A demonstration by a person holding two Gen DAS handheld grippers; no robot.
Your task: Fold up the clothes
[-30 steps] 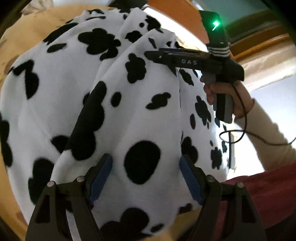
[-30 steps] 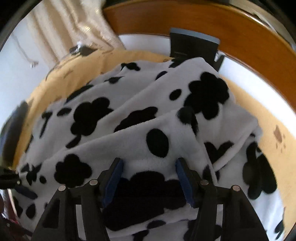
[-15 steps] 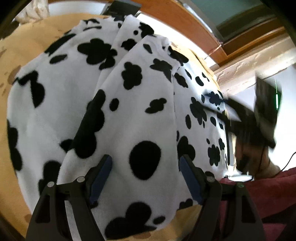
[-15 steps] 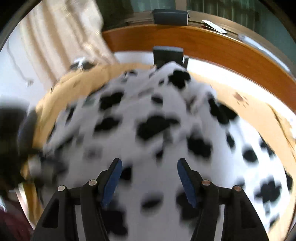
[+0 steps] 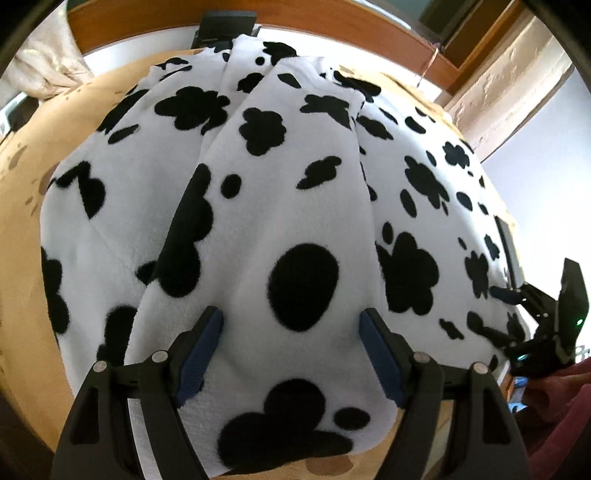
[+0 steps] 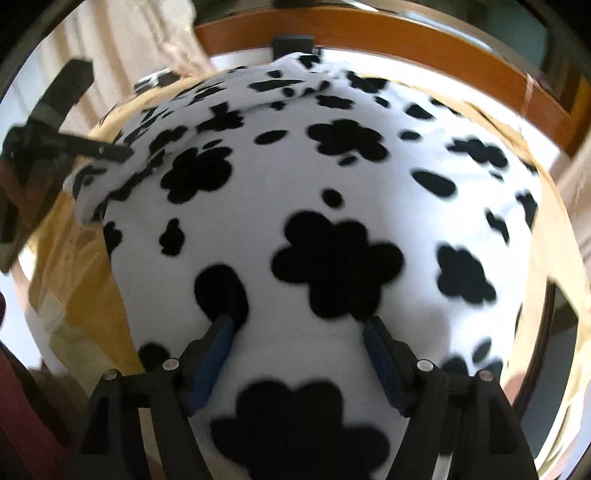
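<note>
Covering nearly all of the tan bedspread (image 5: 26,177), the cow-print fleece garment (image 5: 295,206) lies spread out with a folded panel on top, its far edge hiding most of a dark object (image 5: 225,22) by the wooden headboard (image 5: 332,14). Over the near hem the left gripper (image 5: 291,332) hangs with its blue pads wide apart and nothing pinched, while the right gripper (image 6: 299,332) is spreading its jaws above blurred fleece; whether its tips brush the pile is hard to tell. At the left view's edge that right tool (image 5: 543,325) is cut off.
</note>
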